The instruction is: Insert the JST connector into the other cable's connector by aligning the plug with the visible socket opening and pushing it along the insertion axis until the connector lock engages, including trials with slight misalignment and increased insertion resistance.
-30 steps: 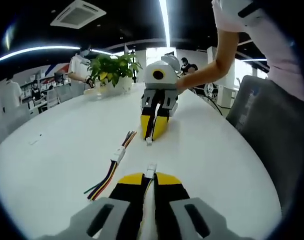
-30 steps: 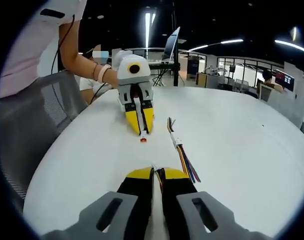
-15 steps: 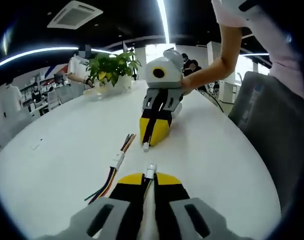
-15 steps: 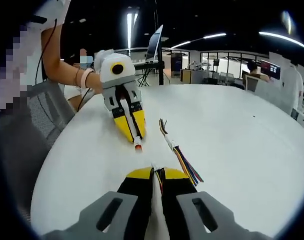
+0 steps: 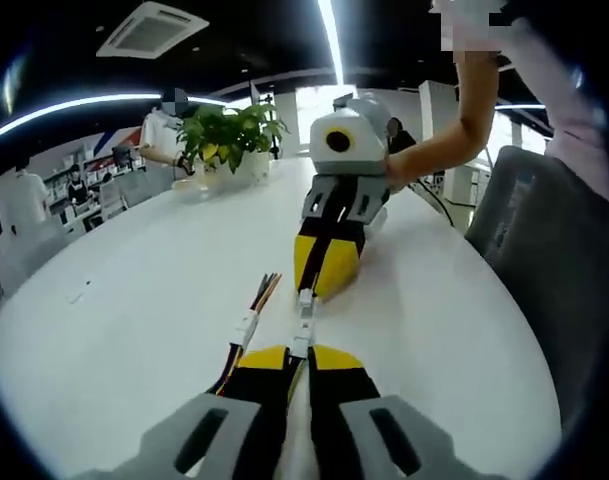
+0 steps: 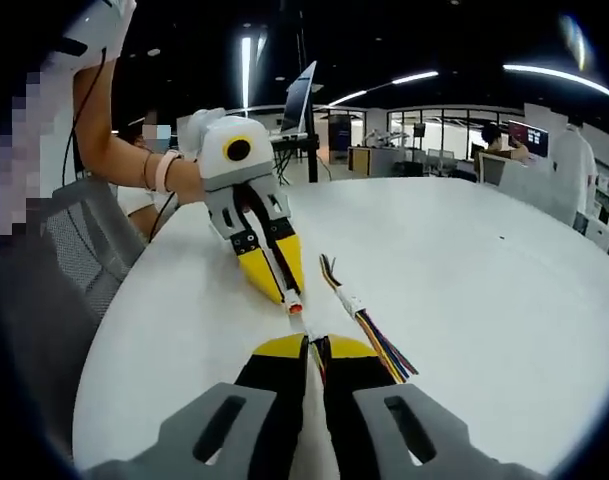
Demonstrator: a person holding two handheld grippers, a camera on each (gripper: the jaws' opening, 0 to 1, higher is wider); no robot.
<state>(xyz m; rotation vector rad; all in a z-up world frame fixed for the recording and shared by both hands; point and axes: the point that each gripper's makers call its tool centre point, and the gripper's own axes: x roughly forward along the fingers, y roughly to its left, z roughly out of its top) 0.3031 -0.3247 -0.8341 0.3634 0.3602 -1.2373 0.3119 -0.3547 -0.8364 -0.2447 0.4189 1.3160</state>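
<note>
Connectors (image 5: 303, 318) white, seemingly end-to-end

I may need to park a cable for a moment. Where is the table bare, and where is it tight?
The white table is bare beyond the loose cable, out to its far edge. It is tight in the middle, where the left gripper and right gripper meet nose to nose beside that cable.

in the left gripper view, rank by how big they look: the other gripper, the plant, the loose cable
1. right gripper, though nearness inflates it
2. plant
3. loose cable, partly hidden
</note>
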